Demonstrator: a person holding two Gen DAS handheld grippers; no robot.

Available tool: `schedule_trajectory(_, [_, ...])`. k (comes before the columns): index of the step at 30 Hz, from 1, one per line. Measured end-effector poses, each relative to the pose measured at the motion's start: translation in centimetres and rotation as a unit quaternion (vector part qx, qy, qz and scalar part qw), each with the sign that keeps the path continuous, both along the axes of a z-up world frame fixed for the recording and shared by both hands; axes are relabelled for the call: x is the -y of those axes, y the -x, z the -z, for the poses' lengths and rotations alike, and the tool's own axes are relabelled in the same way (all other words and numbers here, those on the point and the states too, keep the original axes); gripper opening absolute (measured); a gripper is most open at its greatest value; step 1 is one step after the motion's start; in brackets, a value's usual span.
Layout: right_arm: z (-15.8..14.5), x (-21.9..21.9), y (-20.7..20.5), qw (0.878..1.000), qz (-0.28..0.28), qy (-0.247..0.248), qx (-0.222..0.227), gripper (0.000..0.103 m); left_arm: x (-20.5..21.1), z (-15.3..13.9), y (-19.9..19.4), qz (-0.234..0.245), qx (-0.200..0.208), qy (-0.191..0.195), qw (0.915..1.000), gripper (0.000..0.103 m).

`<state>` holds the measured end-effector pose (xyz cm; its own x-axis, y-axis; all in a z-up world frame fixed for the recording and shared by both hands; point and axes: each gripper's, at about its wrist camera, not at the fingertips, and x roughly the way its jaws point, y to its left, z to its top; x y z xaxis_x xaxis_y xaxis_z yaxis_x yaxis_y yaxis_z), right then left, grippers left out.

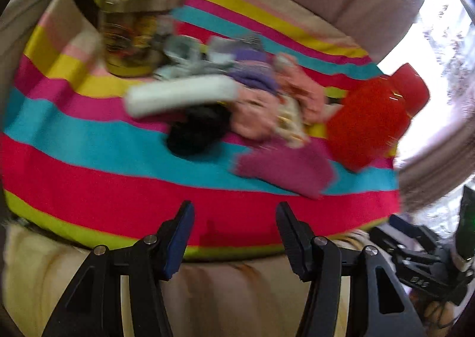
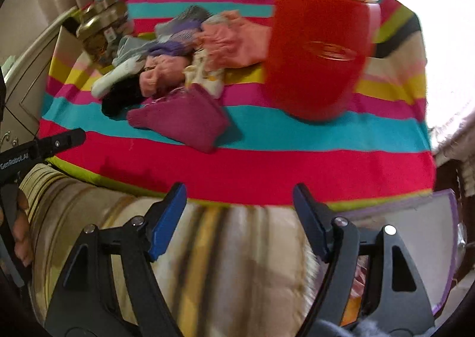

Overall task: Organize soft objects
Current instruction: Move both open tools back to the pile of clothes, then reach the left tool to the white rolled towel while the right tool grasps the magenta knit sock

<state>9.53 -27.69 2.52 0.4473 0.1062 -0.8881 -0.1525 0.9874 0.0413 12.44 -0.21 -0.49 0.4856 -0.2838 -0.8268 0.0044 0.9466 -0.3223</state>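
A pile of soft socks and cloths lies on a striped cloth (image 1: 89, 176) (image 2: 297, 170): a magenta sock (image 1: 282, 170) (image 2: 184, 120) nearest, a black one (image 1: 199, 132) (image 2: 121, 97), a white one (image 1: 181, 96) (image 2: 112, 78), pink ones (image 1: 255, 114) (image 2: 237, 39) and purple ones (image 1: 255, 72) (image 2: 175, 45). My left gripper (image 1: 234, 212) is open and empty, short of the pile. My right gripper (image 2: 239, 193) is open and empty at the cloth's near edge. Both views are blurred.
A glass jar with a gold lid (image 1: 136, 25) (image 2: 101, 31) stands left of the pile. A red plastic jar (image 1: 371, 117) (image 2: 320, 48) stands to its right. The cloth covers a beige cushioned seat (image 1: 231, 292) (image 2: 237, 262). The left gripper shows at the right view's left edge (image 2: 44, 143).
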Motion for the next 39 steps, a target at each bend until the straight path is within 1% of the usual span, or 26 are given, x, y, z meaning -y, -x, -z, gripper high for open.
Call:
schedule_trajectory(5, [2.4,-2.2,-3.3,0.999,-0.01,-0.013,-0.047,0.078,-3.0,1.4,-3.4,-0.019,-0.008,-0.064,0.9977,0.058])
schedule_trajectory(8, [3.8,-2.9,-5.3,0.998,-0.003,-0.018,-0.068,0.078,-3.8,2.5,-5.9,-0.012,-0.013,-0.112,0.9935,0.058])
schedule_trajectory(10, [4.4,-3.3,-6.5,0.997,0.0,-0.022,-0.078,0.078,-3.6,3.7,-7.7,0.006,-0.026,-0.151,0.9882,0.058])
schedule_trajectory(12, [5.1,-3.6,-7.5,0.996,0.004,-0.02,-0.085,0.078,-3.2,4.5,-8.8,0.019,-0.031,-0.184,0.9823,0.058])
schedule_trajectory(15, [5.9,-4.0,-8.7,0.996,0.009,-0.023,-0.09,0.078,-2.6,5.1,-10.0,0.036,-0.019,-0.233,0.9715,0.058])
schedule_trajectory(17, [6.3,-4.3,-9.4,0.995,0.01,-0.024,-0.094,0.078,-2.1,5.1,-10.8,0.046,-0.007,-0.259,0.9647,0.058])
schedule_trajectory(20, [6.6,-5.0,-10.2,0.995,0.008,-0.022,-0.093,0.078,-1.4,5.4,-12.0,0.062,0.012,-0.297,0.9529,0.058])
schedule_trajectory(23, [6.8,-5.6,-11.0,0.996,0.006,-0.024,-0.087,0.078,-0.6,6.0,-12.9,0.074,0.025,-0.323,0.9431,0.058])
schedule_trajectory(26, [7.0,-6.3,-11.8,0.997,0.007,-0.023,-0.077,0.078,-0.3,6.4,-13.7,0.085,0.04,-0.338,0.9364,0.058])
schedule_trajectory(28, [7.1,-6.7,-12.2,0.997,0.006,-0.022,-0.073,0.078,-0.2,6.6,-14.1,0.081,0.048,-0.337,0.9367,0.057])
schedule_trajectory(29, [7.1,-6.8,-12.3,0.997,0.005,-0.024,-0.072,0.078,-0.2,6.6,-14.3,0.08,0.051,-0.335,0.9376,0.055])
schedule_trajectory(30, [7.1,-7.0,-12.5,0.997,0.005,-0.025,-0.07,0.075,0.2,6.5,-14.4,0.078,0.054,-0.336,0.9371,0.051])
schedule_trajectory(31, [7.1,-7.1,-12.6,0.997,0.006,-0.025,-0.068,0.072,0.3,6.5,-14.5,0.081,0.056,-0.336,0.9365,0.05])
schedule_trajectory(33, [6.7,-6.7,-12.2,0.998,0.008,-0.026,-0.062,0.053,0.6,6.5,-14.2,0.089,0.059,-0.331,0.9378,0.039])
schedule_trajectory(34, [6.6,-6.8,-12.2,0.998,0.007,-0.029,-0.061,0.051,0.7,6.5,-14.2,0.091,0.058,-0.327,0.9388,0.035])
schedule_trajectory(35, [6.5,-6.8,-12.1,0.998,0.007,-0.031,-0.059,0.048,1.0,6.5,-14.1,0.092,0.058,-0.325,0.9396,0.028])
schedule_trajectory(36, [6.2,-6.4,-12.0,0.998,0.007,-0.032,-0.057,0.046,1.1,6.5,-13.9,0.092,0.059,-0.322,0.9405,0.026])
schedule_trajectory(39, [5.7,-6.5,-11.4,0.998,0.006,-0.032,-0.047,0.038,1.5,6.1,-13.2,0.091,0.062,-0.313,0.9434,0.024])
